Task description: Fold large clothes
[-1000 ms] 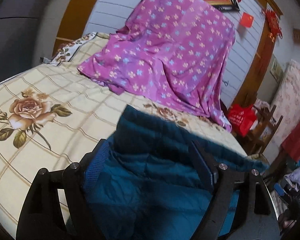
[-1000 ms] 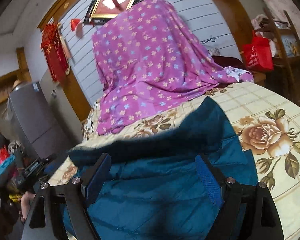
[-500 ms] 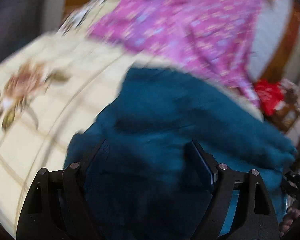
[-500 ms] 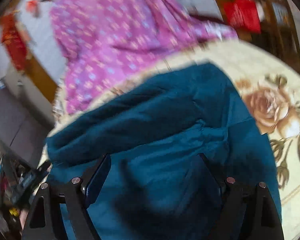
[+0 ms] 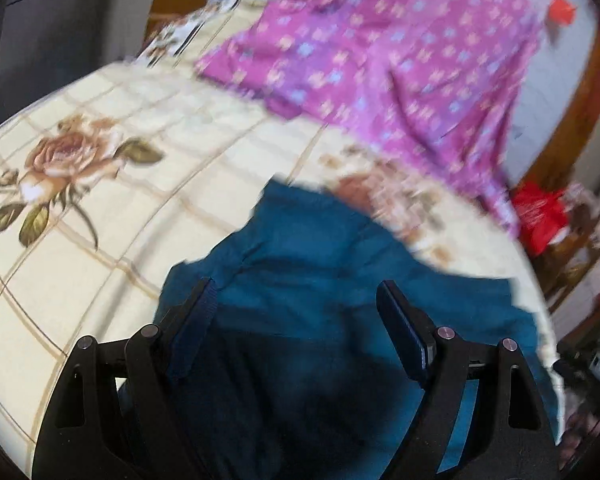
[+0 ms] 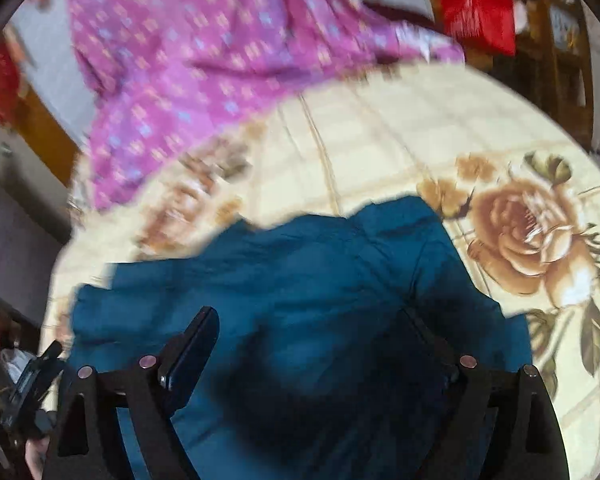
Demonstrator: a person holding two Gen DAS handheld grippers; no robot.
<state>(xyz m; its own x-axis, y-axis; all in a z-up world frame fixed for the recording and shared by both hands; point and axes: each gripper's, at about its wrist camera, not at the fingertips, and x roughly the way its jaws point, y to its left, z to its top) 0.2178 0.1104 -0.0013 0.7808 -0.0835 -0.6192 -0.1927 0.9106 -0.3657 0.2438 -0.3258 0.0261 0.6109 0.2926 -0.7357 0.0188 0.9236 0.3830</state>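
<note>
Though I look for brands, labels or lettering, both views are smeared and I can read no writing anywhere; the red bag (image 5: 540,216) past the far end of the bed may carry print, but it is too blurred to tell.

My left gripper (image 5: 296,312) has its jaws wide apart, with the teal quilted jacket (image 5: 340,280) lying beneath and between them. The blue pad of one finger (image 5: 198,320) sits over the jacket's edge, but I cannot tell whether either pad presses the cloth; nothing looks pinched.

My right gripper (image 6: 312,332) has its jaws opening and already stands very wide. The same teal quilted jacket (image 6: 300,280) fills the gap between its fingers, loose and not clamped. One dark finger (image 6: 196,344) shows clearly; the other is lost in shadow against the dark cloth.

Taking the jacket as my landmark: it lies crumpled on the cream bedsheet printed with a tan grid and large roses (image 5: 120,184), at the near side of the bed, under both grippers. In the left view a rose sits well to the left of the jacket; in the right view a larger rose (image 6: 528,232) lies just beside the jacket's right edge. Beyond the jacket, at the far end of the bed, a magenta cloth with small pale flowers (image 5: 400,60) is draped high against the pale wall. The same magenta cloth (image 6: 204,52) shows above the jacket in the right view, with the red bag (image 6: 480,20) further off to its right.
</note>
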